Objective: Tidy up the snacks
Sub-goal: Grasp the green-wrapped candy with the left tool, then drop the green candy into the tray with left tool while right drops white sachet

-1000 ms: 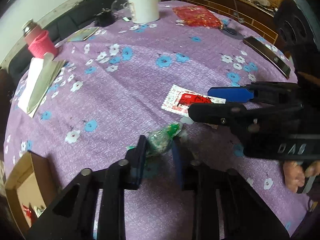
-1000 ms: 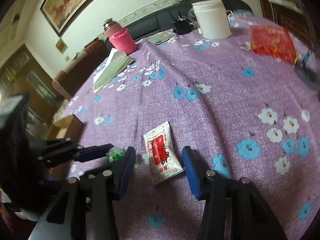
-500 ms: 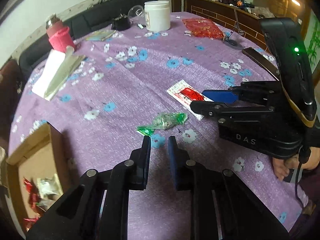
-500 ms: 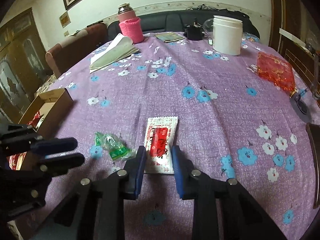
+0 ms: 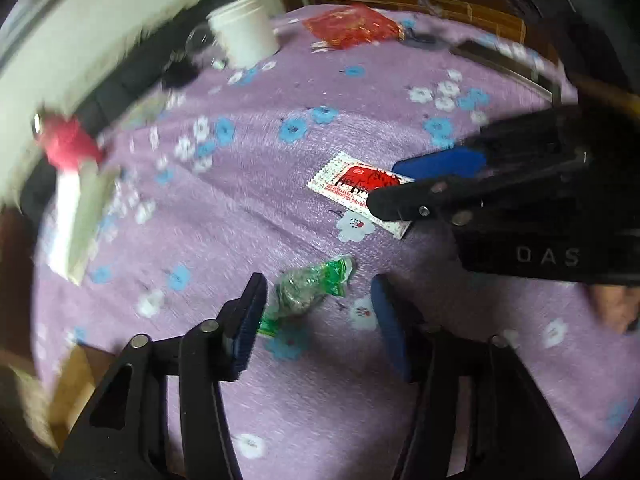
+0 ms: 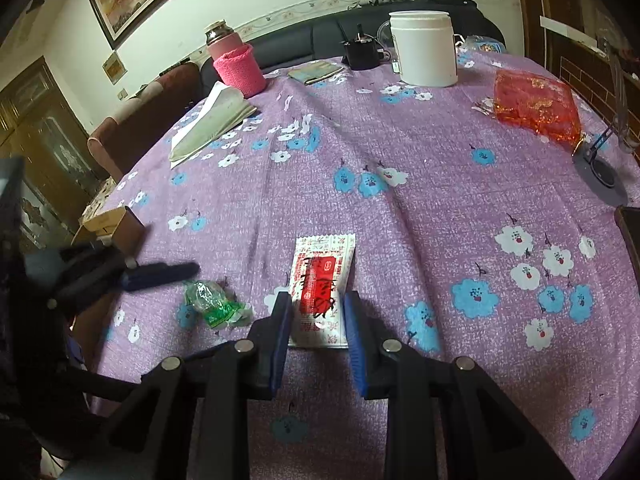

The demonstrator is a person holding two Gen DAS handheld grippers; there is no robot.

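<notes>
Right wrist: red-and-white packet (image 6: pixel 322 292) between parted jaws

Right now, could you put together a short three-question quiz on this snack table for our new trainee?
1. True or false: the left gripper is shut on the green candy.
2. Which snack lies between the fingers of the right gripper? A) the white and red sachet B) the red foil bag C) the white jar
3. Fill in: the cardboard box sits at the table's ____ edge in the right wrist view.

Key:
1. False: its jaws are open, with the candy lying between them.
2. A
3. left
</notes>
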